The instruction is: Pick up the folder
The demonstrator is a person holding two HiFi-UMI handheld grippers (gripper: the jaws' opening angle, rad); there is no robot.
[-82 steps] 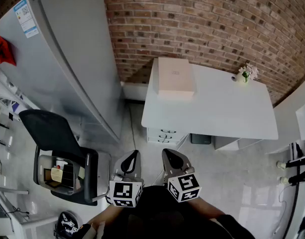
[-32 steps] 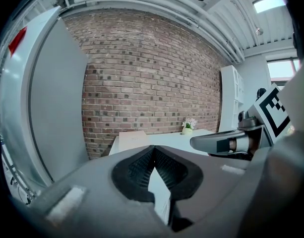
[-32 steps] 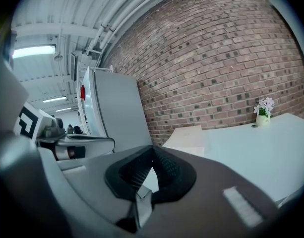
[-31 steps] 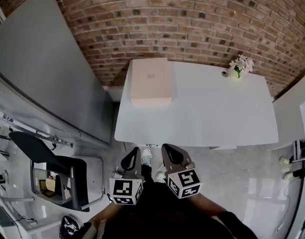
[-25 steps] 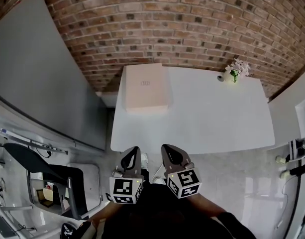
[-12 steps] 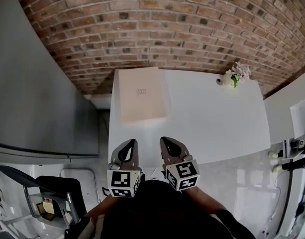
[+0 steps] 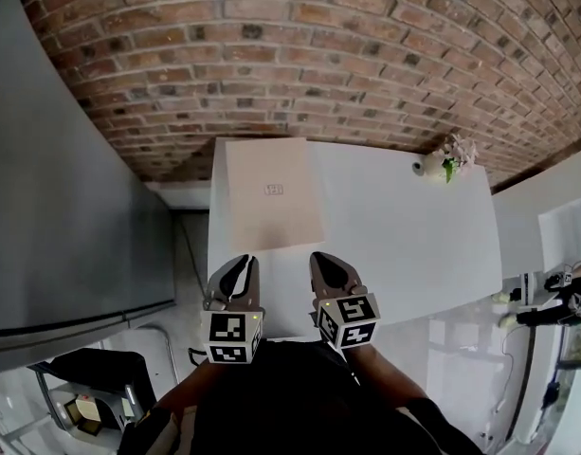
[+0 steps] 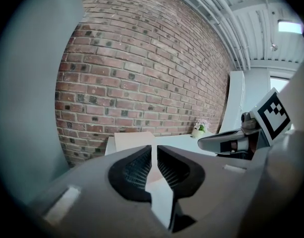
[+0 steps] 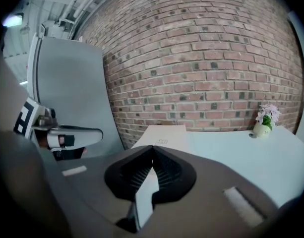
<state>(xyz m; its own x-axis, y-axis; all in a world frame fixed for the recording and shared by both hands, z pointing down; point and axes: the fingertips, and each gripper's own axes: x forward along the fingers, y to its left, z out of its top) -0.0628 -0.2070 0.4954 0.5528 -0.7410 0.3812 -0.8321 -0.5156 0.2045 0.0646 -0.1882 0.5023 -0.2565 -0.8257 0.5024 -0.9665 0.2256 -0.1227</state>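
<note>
Folder lies flat on the white table, on its left side by the brick wall. The left gripper is just starting to open, with nothing in it. The right gripper is pressed together and holds nothing.

I see soft, even light with only faint shadows; the white worktop reads bright and clean. The head view bows the brick wall hard toward its edges. Both gripper views sit inside a dark round vignette, and a ceiling lamp burns out white.
</note>
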